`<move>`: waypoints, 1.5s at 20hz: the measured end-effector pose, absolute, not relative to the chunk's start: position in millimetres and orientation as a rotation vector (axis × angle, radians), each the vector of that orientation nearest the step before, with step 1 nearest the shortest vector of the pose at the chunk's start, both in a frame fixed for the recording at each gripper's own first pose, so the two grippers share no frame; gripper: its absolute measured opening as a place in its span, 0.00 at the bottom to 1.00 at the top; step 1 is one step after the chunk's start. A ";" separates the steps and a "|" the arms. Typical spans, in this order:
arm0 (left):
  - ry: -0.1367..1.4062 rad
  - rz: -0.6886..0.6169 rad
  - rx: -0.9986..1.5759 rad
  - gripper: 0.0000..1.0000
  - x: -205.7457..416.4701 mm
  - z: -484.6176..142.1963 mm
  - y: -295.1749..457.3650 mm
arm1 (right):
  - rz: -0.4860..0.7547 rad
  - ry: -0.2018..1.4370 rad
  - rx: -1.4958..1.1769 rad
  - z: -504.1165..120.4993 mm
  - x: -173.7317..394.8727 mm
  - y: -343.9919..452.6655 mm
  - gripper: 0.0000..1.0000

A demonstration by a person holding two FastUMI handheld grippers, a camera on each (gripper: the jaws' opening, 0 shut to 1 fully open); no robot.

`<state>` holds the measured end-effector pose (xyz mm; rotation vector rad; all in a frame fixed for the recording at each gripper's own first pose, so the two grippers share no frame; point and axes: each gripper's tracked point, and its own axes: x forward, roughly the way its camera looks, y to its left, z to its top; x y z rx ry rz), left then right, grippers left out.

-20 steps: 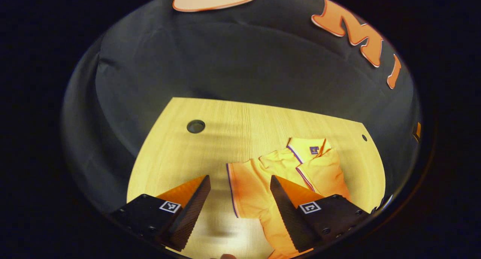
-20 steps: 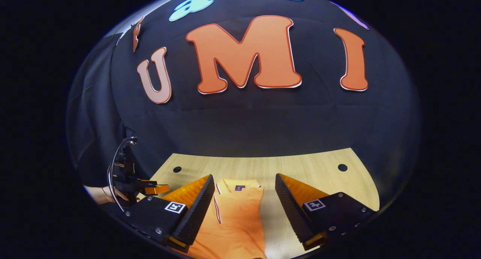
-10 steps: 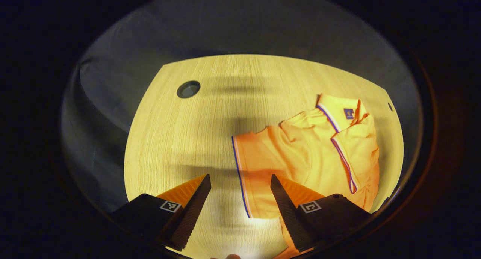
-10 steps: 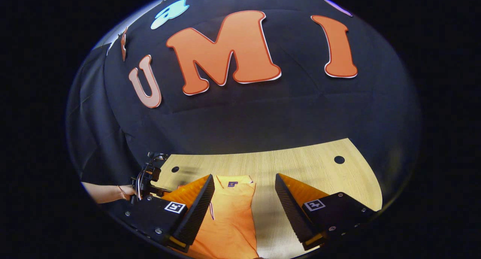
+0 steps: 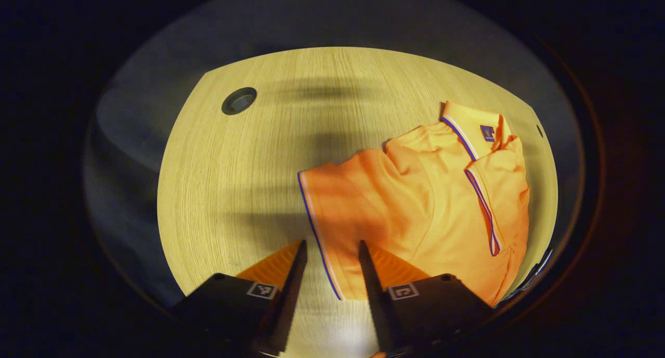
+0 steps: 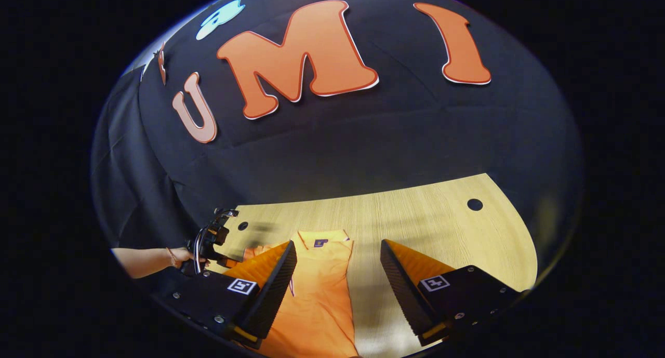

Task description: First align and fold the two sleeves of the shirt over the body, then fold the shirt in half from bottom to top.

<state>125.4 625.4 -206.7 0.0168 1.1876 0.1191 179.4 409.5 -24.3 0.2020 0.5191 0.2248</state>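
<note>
An orange polo shirt (image 5: pixel 441 202) lies on the wooden table (image 5: pixel 234 191), collar (image 5: pixel 478 129) at the far right. One sleeve lies folded over the body, its striped cuff (image 5: pixel 483 212) on top. The other sleeve (image 5: pixel 348 202) sticks out flat to the left. My left gripper (image 5: pixel 331 243) hovers at that sleeve's striped cuff edge (image 5: pixel 317 233), jaws open with a narrow gap and the edge between them. My right gripper (image 6: pixel 337 246) hangs open above the shirt's body (image 6: pixel 317 290). The left gripper (image 6: pixel 208 241), held by a hand (image 6: pixel 176 254), appears at the left of the right gripper view.
Round cable holes sit in the table at the far left (image 5: pixel 239 101) and the far right (image 6: pixel 474 204). Bare wood stretches left of the shirt and beyond it. The black cloth wall (image 6: pixel 363 140) rises behind the table's far edge.
My left gripper has tipped down and come closer over the outstretched sleeve, and its jaws have narrowed around the cuff edge. The right gripper has only drifted slightly and stays open.
</note>
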 end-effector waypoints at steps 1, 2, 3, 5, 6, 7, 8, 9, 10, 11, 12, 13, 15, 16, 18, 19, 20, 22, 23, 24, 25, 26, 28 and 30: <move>1.154 0.131 -0.002 0.37 130.2 -203.1 621.1 | 0.212 0.515 0.197 -24.9 180.1 406.9 0.99; 1.149 0.151 -0.012 0.11 131.2 -204.2 621.8 | 0.197 0.508 0.189 -24.2 180.6 404.3 0.99; 1.137 0.149 -0.014 0.09 128.8 -195.9 620.0 | 0.189 0.503 0.184 -23.4 180.3 402.7 0.99; 1.153 0.156 -0.001 0.03 127.5 -202.8 618.7 | 0.191 0.498 0.190 -19.9 176.9 402.9 0.99; 1.138 0.151 0.004 0.03 129.4 -196.2 614.8 | 0.193 0.496 0.193 -17.7 176.3 402.1 0.99; 1.117 0.144 0.011 0.03 131.8 -187.3 612.0 | 0.192 0.491 0.194 -14.9 174.7 400.2 0.99; 1.086 0.138 0.024 0.03 134.6 -175.5 609.9 | 0.189 0.485 0.192 -13.7 174.6 398.7 0.99; 1.057 0.124 0.046 0.03 137.2 -163.6 605.8 | 0.189 0.481 0.192 -12.5 172.6 398.3 0.99; 1.038 0.107 0.064 0.02 137.6 -153.1 598.0 | 0.189 0.476 0.194 -9.5 170.0 396.6 0.99; 1.030 0.093 0.079 0.02 136.2 -143.9 590.8 | 0.190 0.466 0.197 -5.8 168.3 395.4 0.99; 1.026 0.076 0.083 0.02 134.1 -135.6 580.7 | 0.191 0.457 0.200 -1.9 166.2 393.1 0.99; 1.017 0.061 0.078 0.02 133.9 -128.2 569.6 | 0.191 0.449 0.203 1.7 163.5 391.0 0.99; 0.987 0.026 0.061 0.02 136.8 -115.1 543.0 | 0.188 0.436 0.207 7.5 158.7 385.5 0.99; 0.976 0.005 0.060 0.02 137.1 -109.7 529.8 | 0.184 0.432 0.208 10.0 156.1 382.2 0.98; 0.965 -0.033 0.067 0.02 138.7 -101.6 503.9 | 0.181 0.423 0.207 14.3 152.3 375.8 0.98; 0.962 -0.053 0.064 0.02 140.4 -99.4 489.4 | 0.179 0.419 0.205 15.6 150.1 372.8 0.98; 0.960 -0.073 0.058 0.02 141.1 -98.3 474.8 | 0.174 0.417 0.204 16.2 147.4 368.0 0.98; 0.966 -0.107 0.055 0.02 144.2 -99.8 447.7 | 0.165 0.413 0.200 16.6 143.2 359.2 0.99; 0.962 -0.122 0.053 0.02 146.3 -100.7 436.1 | 0.158 0.415 0.200 15.4 140.3 354.6 0.99; 0.968 -0.135 0.050 0.02 146.9 -103.0 423.8 | 0.154 0.420 0.199 13.3 135.3 349.7 0.99; 0.975 -0.146 0.047 0.02 147.7 -105.5 413.0 | 0.149 0.426 0.194 11.3 131.7 344.2 0.99; 0.980 -0.159 0.046 0.02 147.3 -107.6 403.4 | 0.138 0.433 0.188 5.8 128.3 337.9 0.98; 0.984 -0.186 0.048 0.02 149.8 -110.8 384.0 | 0.118 0.437 0.190 2.6 123.0 325.8 0.99; 0.994 -0.200 0.043 0.03 152.0 -116.8 365.9 | 0.105 0.442 0.202 0.6 118.7 316.7 0.99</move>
